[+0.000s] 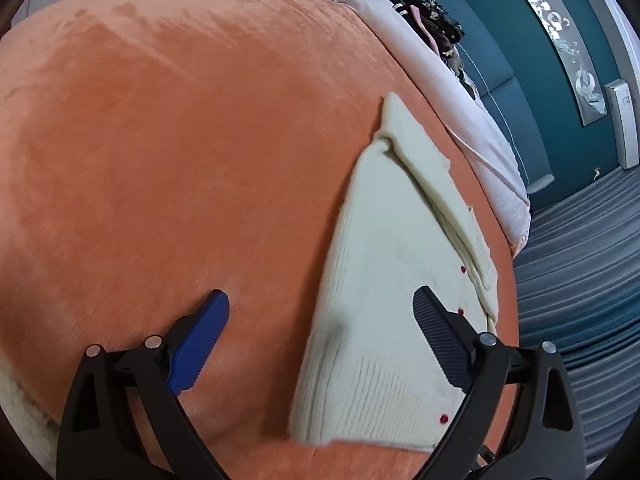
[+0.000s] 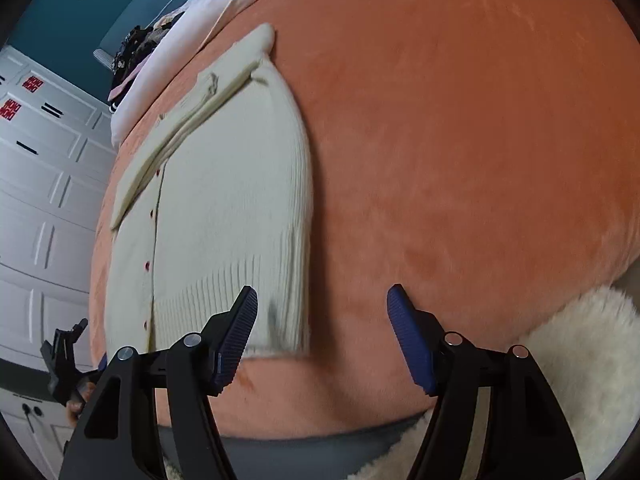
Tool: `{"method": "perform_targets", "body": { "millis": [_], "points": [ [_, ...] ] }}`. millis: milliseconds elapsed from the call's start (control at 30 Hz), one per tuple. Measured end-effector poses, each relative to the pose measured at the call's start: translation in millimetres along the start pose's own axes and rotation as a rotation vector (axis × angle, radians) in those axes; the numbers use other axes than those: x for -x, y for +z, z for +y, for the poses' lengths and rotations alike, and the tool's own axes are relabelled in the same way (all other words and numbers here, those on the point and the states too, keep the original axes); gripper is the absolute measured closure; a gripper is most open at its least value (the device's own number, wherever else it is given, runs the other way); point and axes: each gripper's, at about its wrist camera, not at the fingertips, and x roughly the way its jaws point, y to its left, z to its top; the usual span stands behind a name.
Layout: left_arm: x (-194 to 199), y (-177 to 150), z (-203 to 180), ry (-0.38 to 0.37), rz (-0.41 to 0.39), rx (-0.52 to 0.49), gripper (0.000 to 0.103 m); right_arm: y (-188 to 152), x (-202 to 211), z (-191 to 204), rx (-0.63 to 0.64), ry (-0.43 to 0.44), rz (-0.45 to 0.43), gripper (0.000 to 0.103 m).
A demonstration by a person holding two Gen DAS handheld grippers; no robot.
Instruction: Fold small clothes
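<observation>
I had both grippers wide open, holding nothing: left gripper [image 1: 320,320] and right gripper [image 2: 322,308] hovered over the hem end of the cream cardigan [image 2: 224,216]. It lay flat on the orange blanket [image 2: 460,140], sleeve folded across, prob ready for the next fold.

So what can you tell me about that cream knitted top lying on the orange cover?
The cream cardigan is a small ribbed knit with a row of little red buttons down its front and a ribbed hem nearest the cameras. It lies flat on the orange plush cover, near one edge of it, already partly folded: a sleeve is laid diagonally across the body. Both claws, left and right, hang open over its hem; whether either touches it is unclear.
</observation>
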Motion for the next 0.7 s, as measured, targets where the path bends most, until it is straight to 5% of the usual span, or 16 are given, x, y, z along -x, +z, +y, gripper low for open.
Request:
{"method": "perform_targets", "body": {
  "millis": [233,367,467,500,533,700],
  "points": [
    [-8.4,-32.7,-16.7,-0.028,0.065,-0.021,0.005,-15.4,-19.8,27.4,0.026,0.101,0.024,0.024],
    [-16.2,-31.5,-23.8,-0.096,0.116,0.035,0.006,-12.3,-26.6,35.3,0.015,0.152,-0.004,0.026],
    [-25.1,-31.0,-29.9,-0.113,0.176,0.051,0.044,-4.4,-29.8,42.0,0.003,0.185,-0.005,0.069],
    [-26.7,-30.5,-32.3,-0.100,0.193,0.048,0.066,-1.9,-29.1,45.1,0.001,0.177,-0.004,0.091],
    [-26.1,-30.1,-35.1,-0.087,0.200,0.038,0.090,0.1,-25.9,47.1,0.000,0.179,-0.014,0.093],
    [6.4,-25.4,-45.2,-0.129,0.156,0.016,0.095,9.1,17.4,65.4,0.065,0.260,-0.114,0.095]
  ]
}}
